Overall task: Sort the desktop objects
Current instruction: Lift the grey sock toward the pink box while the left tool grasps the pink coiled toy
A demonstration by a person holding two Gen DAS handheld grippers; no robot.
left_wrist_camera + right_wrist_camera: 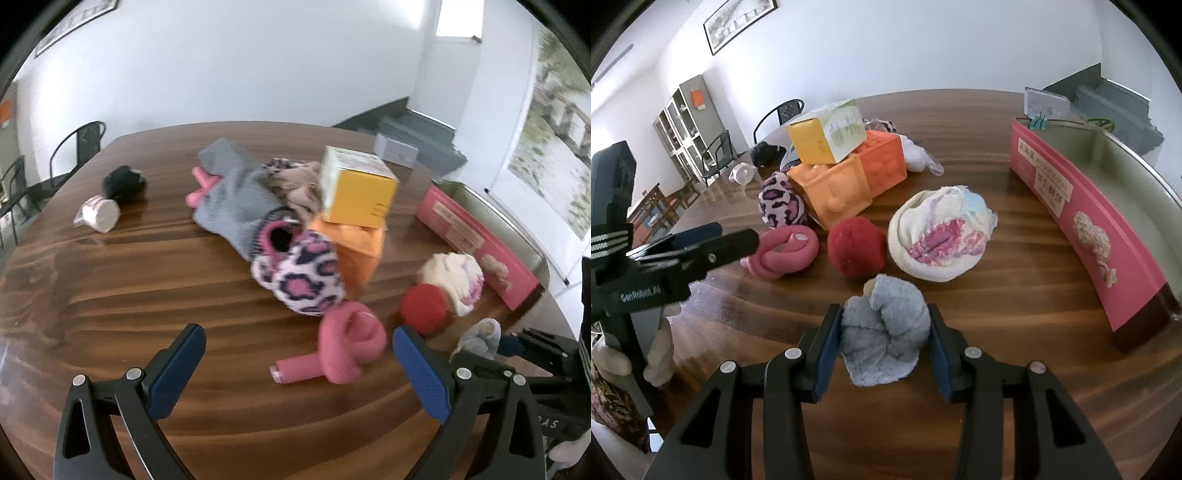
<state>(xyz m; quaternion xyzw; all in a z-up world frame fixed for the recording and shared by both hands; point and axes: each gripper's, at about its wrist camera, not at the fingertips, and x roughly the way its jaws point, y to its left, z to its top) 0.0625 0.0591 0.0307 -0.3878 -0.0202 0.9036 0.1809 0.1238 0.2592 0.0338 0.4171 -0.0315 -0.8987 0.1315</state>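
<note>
My right gripper is shut on a rolled grey sock just above the table; the sock also shows in the left wrist view. My left gripper is open and empty, with a rolled pink sock between and just beyond its fingertips; it shows in the right wrist view too. Nearby lie a red ball sock, a cream and pink sock bundle, a pink leopard sock, orange blocks and a yellow box.
A metal tray with a pink box leaning on its near wall stands at the right. A grey sock, a black bundle and a white cup lie farther back on the wooden table. Chairs stand beyond it.
</note>
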